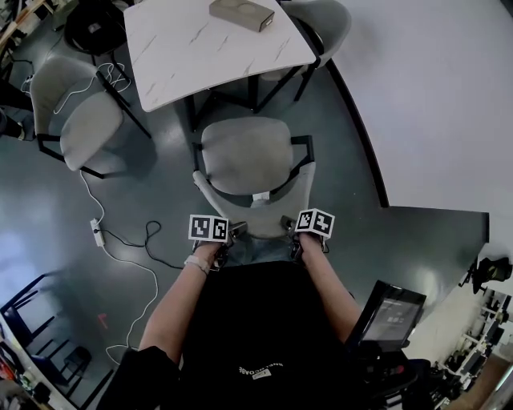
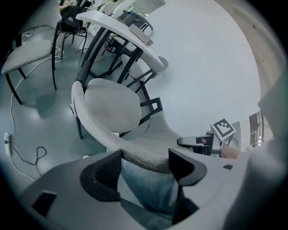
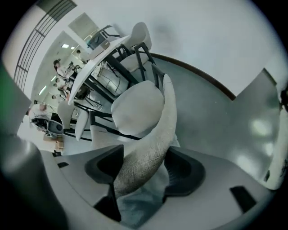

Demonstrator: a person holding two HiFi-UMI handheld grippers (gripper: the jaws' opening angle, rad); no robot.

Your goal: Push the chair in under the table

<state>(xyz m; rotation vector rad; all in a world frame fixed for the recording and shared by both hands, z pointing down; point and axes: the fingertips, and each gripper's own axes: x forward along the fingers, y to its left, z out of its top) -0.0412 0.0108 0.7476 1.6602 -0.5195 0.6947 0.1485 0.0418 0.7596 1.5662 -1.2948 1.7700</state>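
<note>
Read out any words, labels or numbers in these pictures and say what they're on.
None can be read.
Print on the person's black shirt: too blurred.
White tag on the chair: too small.
Screen at lower right: too small.
Marker cubes: square patterns only, no letters.

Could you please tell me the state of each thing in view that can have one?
Chair: pulled out from the table, upright.
Left gripper: open, backrest between jaws.
Right gripper: astride backrest; grip unclear.
Second chair: pulled out, upright.
Box: lying on the table.
</note>
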